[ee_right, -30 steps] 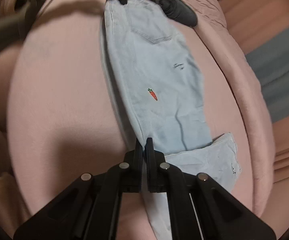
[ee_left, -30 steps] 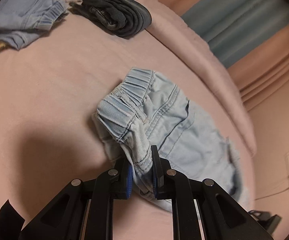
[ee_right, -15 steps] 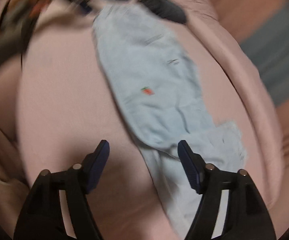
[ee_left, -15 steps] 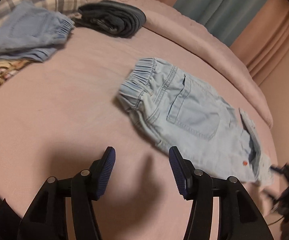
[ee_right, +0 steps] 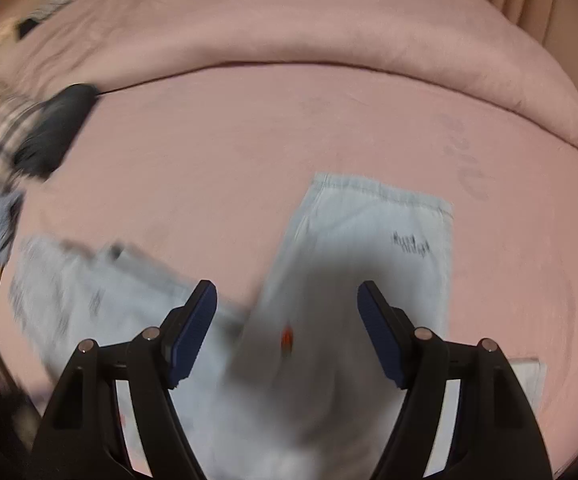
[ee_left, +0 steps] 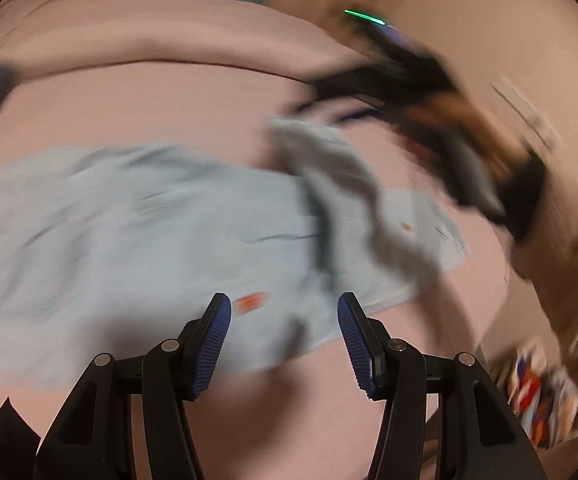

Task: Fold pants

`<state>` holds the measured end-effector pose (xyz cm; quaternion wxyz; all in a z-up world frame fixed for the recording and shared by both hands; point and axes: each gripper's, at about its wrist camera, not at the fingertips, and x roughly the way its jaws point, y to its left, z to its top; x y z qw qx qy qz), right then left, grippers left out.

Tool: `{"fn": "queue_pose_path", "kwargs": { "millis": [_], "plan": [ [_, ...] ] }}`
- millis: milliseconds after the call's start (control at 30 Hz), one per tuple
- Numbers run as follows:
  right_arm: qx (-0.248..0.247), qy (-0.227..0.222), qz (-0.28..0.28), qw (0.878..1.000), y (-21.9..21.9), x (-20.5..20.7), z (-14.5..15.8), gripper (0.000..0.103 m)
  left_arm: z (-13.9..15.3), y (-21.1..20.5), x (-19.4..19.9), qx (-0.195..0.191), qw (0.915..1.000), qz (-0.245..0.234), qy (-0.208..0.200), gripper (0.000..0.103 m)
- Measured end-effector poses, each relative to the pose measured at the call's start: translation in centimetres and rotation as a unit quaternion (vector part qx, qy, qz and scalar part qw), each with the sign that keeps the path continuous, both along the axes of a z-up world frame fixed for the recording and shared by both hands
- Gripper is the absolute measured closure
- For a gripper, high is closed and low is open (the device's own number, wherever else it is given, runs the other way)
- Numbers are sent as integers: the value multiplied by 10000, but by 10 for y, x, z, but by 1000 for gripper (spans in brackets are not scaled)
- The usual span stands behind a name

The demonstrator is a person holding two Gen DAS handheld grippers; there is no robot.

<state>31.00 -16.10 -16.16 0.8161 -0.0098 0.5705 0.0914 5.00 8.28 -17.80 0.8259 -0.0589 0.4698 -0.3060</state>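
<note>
Black linkage arms with silver pivot screws; ribbed blue pads (ee_left: 214, 344) on left gripper (ee_left: 284, 340) and right gripper (ee_right: 287, 330).

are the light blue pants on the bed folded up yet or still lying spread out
Partly folded, not finished. The light blue pants lie on the pink bed, bent near the middle, one leg angling away. Blur hides finer creases.
</note>
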Motion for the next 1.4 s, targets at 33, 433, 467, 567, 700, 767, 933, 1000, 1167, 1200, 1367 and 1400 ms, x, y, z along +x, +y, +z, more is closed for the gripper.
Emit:
{"fn": "queue_pose_path", "kwargs": {
  "millis": [33,433,467,567,700,767,933,1000,1167,1200,1367,1400],
  "plan": [
    [-135,120,-61,9998,4,11,-6,32,-1,-15,3,105,9998,-173,-74,49],
    [-184,823,-500,9952,2,46,-63,99,-35,-70,17,811,9947,-620,-144,80],
    [149,656,-614,9958,-8,43,-54,99,-32,-69,16,792,9953,-532,-188,84],
    [1251,-81,-865,9883,-49,17,-7,99,-15,-65,8,601,9963,-413,-453,87],
    [2052,-1202,-1151,9645,-120,-52,62,99,-8,-80,0,705,9940,-528,-645,87],
    [2271,-1541,-1501,9498,-163,-101,75,99,-11,-86,-6,883,9915,-625,-716,87],
    [2589,-1502,-2340,9250,-221,-204,22,98,-28,-102,-13,1326,9859,-761,-675,87],
    [2905,-1046,-2696,9121,-239,-227,-24,97,-34,-104,-13,1501,9833,-795,-659,87],
    [3109,-600,-3061,8978,-216,-250,-73,97,-33,-104,-8,1492,9853,-600,-576,87],
    [3127,-639,-3056,8971,-209,-250,-70,97,-33,-102,-6,1462,9862,-562,-541,87],
    [3248,-787,-2970,8945,-208,-258,-55,97,-30,-101,-15,1460,9866,-449,-571,87],
    [3243,-842,-2941,8951,-215,-264,-54,97,-30,-99,-14,1441,9871,-422,-551,87]
  ]
}}
